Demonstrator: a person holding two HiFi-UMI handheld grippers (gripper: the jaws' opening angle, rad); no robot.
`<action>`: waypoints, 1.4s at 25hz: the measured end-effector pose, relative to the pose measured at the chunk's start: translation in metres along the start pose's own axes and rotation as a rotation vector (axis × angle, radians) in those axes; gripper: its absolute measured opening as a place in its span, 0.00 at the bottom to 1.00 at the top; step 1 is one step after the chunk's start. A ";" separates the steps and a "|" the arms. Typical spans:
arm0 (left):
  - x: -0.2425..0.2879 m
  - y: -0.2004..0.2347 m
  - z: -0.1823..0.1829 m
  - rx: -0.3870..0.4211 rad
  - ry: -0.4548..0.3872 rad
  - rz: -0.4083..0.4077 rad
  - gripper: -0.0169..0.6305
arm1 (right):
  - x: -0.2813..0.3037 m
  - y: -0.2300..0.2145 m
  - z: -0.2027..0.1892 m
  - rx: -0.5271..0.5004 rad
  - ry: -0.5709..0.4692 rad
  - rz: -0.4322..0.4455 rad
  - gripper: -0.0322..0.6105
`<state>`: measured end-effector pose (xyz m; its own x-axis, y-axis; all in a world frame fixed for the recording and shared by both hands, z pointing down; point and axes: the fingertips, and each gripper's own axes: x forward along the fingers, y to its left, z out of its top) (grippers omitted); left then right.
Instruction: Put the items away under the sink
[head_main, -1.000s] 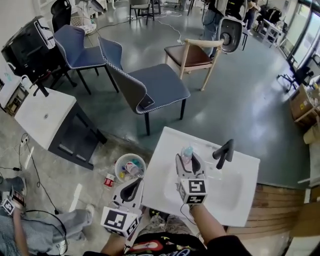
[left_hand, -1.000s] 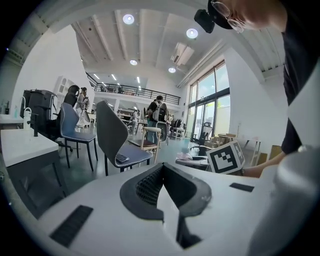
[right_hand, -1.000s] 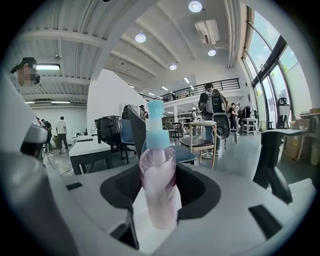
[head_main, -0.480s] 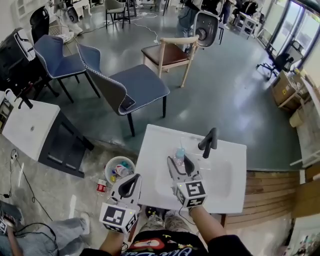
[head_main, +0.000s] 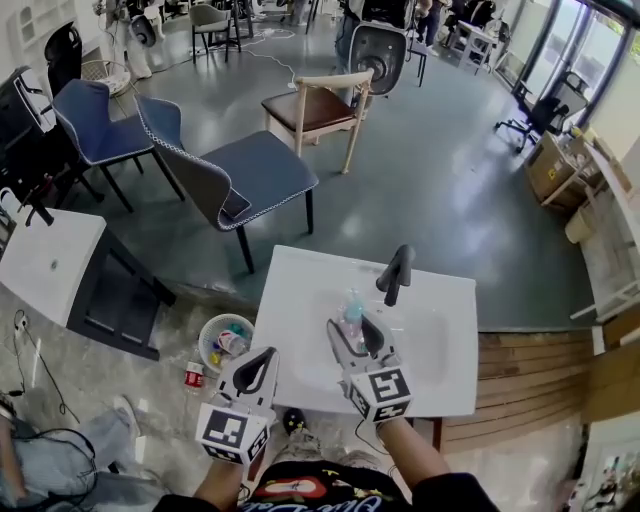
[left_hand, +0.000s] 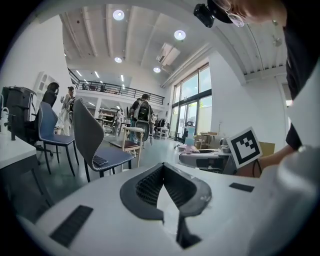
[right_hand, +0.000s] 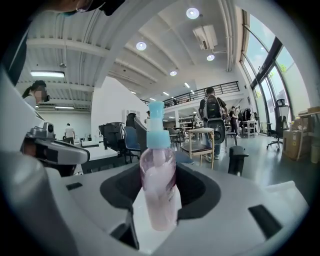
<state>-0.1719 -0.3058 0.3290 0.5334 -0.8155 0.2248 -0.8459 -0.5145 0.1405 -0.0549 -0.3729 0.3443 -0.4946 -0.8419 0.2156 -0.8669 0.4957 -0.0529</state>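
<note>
Clamping a clear pink bottle (right_hand: 159, 185) (pale-blue pump cap), right gripper (head_main: 355, 332), left gripper (left_hand: 162, 170) closed, empty

In the head view the sink (head_main: 440, 360) fills the lower middle of the frame, with its tap (head_main: 397, 272) near the upper edge. My right tongs (head_main: 352, 326) reach over the basin's left part, jaws closed on the bottle (head_main: 352, 303), which stands upright just lower left of the tap. My left tongs (head_main: 266, 356) sit off the sink's left edge, jaws together on nothing. Further left a bucket (head_main: 204, 340) stands on the floor with things in it, a can (head_main: 193, 377) just below it. A chair (head_main: 262, 165) stands above the sink, and a table (head_main: 45, 265) lies at far left.
</note>
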 end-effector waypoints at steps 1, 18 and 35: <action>0.001 -0.004 0.000 0.002 0.001 -0.002 0.04 | -0.005 -0.001 0.001 -0.003 -0.005 0.003 0.37; -0.001 -0.108 0.001 0.035 -0.007 -0.037 0.04 | -0.103 -0.028 0.007 -0.010 -0.039 0.050 0.37; -0.028 -0.147 -0.002 0.053 -0.011 -0.022 0.04 | -0.156 -0.022 0.002 -0.002 -0.055 0.060 0.37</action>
<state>-0.0625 -0.2072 0.3040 0.5519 -0.8067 0.2114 -0.8330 -0.5452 0.0943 0.0410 -0.2531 0.3104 -0.5484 -0.8211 0.1581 -0.8354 0.5461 -0.0617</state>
